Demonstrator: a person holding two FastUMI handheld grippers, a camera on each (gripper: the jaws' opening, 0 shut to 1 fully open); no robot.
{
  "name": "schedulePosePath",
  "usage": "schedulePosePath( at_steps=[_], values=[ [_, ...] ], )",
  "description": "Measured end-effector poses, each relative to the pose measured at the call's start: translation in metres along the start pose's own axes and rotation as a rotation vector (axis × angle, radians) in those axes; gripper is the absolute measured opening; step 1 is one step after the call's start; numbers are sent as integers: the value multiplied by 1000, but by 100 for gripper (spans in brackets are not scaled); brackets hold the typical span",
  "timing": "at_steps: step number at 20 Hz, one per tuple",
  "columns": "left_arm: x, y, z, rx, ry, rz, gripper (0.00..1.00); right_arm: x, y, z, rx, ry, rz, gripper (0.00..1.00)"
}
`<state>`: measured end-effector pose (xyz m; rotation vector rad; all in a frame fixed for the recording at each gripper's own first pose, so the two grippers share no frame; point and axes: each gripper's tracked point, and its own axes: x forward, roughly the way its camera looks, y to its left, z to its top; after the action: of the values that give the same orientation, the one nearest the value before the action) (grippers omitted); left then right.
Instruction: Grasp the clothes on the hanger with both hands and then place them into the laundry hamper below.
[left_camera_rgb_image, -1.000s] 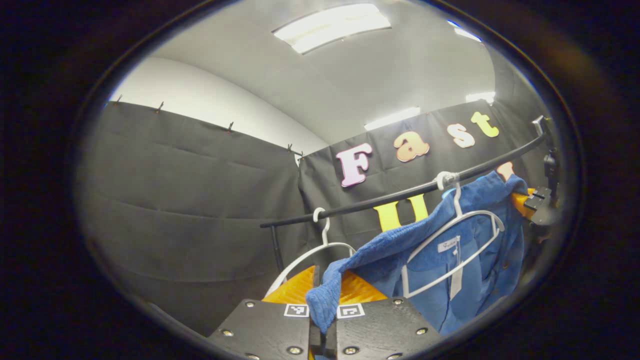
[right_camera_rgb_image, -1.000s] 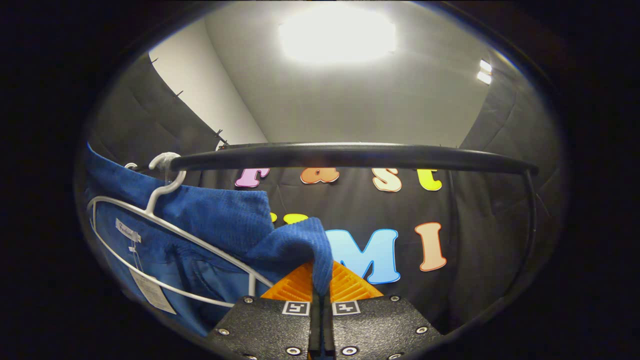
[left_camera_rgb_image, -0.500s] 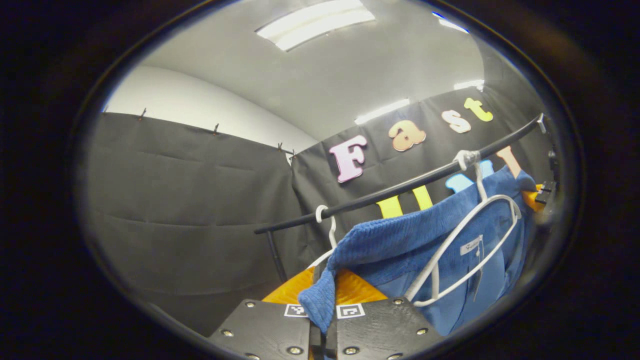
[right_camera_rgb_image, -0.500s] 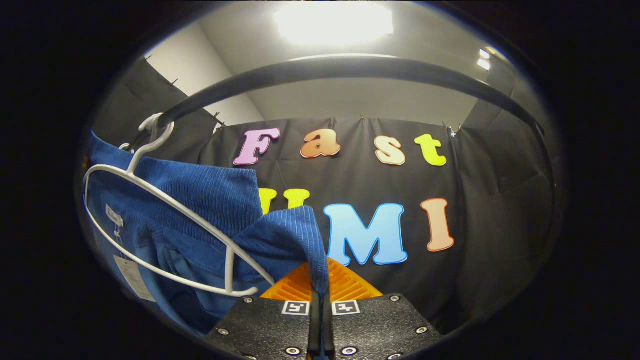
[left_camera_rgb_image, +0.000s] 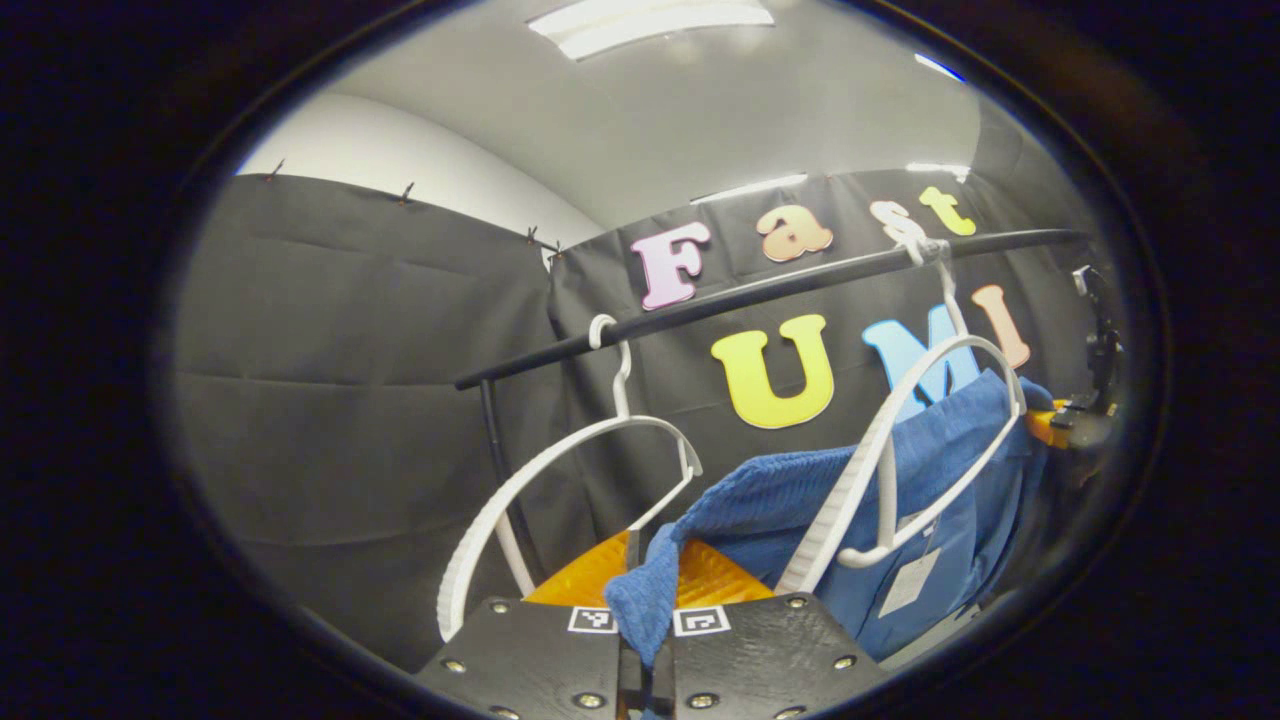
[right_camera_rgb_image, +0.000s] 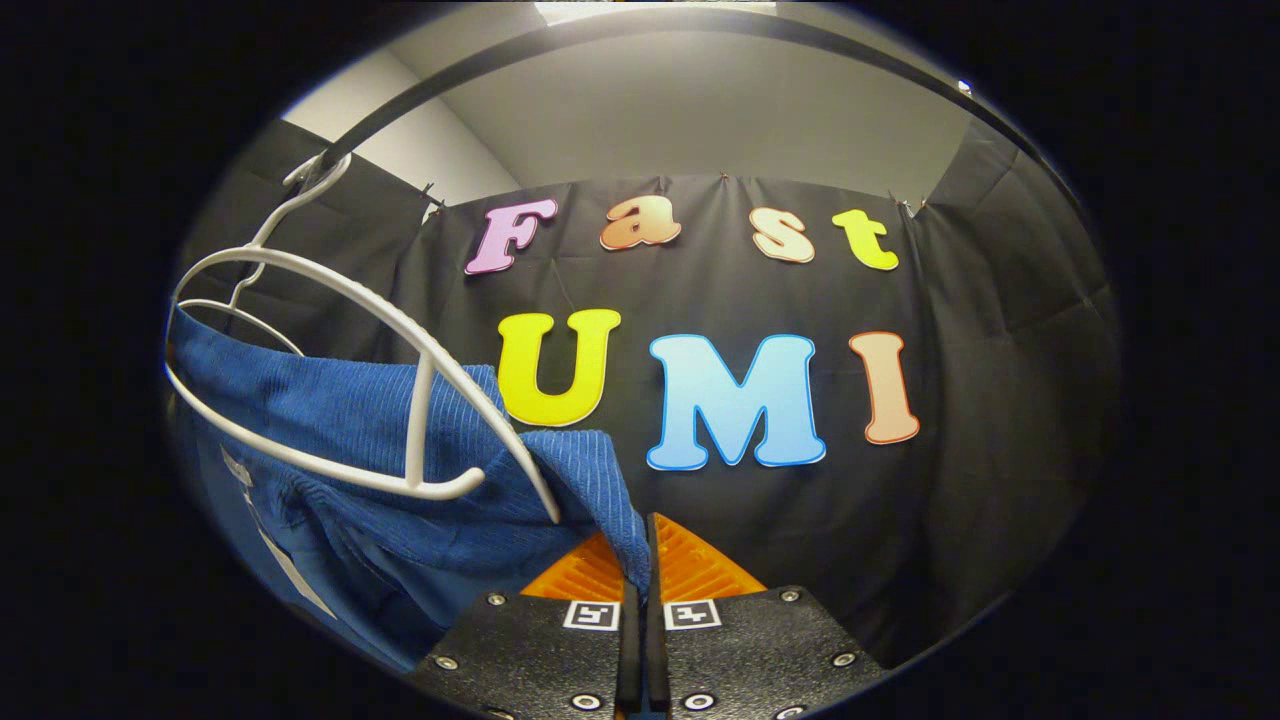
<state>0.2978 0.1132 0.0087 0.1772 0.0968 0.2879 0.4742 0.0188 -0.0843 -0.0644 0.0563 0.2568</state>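
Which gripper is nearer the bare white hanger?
Left. The left gripper, clamping the blue garment, sits just beside the bare hanger; the right gripper grips the garment's far shoulder.

Place: a recording booth set up as a laundry corner, not a lived-in home.
Walls: black cloth (left_camera_rgb_image: 350, 400) pinned up in panels, hanging in front of a plain white wall (left_camera_rgb_image: 420, 170).
Ceiling: grey, with long strip lights (left_camera_rgb_image: 650, 15).
Fittings: a black clothes rail (left_camera_rgb_image: 760, 290) carrying white hangers (left_camera_rgb_image: 560, 470).
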Motion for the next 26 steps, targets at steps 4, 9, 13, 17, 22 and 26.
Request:
schedulePosePath(
  at_steps=[4, 9, 13, 17, 22, 26],
  values=[
    [-4, -4, -13, -16, 24, -13, 9, 0, 1, -13, -3, 34, 9, 2],
    [-5, -19, -22, -1, 33, -32, 0, -5, -3, -36, -2, 84, -7, 2],
    [-18, -20, -36, -2, 57, -37, 5, -22, -1, -58, -9, 125, -4, 2],
    [-45, -20, -54, -12, 84, -48, 4, -46, -1, -74, -21, 152, 1, 2],
    [-69, -21, -69, -16, 101, -84, 5, -89, 0, -69, -15, 155, -20, 2],
    [-81, -22, -67, -37, 92, -113, 4, -125, 2, -51, -6, 139, -36, 2]
  ],
)
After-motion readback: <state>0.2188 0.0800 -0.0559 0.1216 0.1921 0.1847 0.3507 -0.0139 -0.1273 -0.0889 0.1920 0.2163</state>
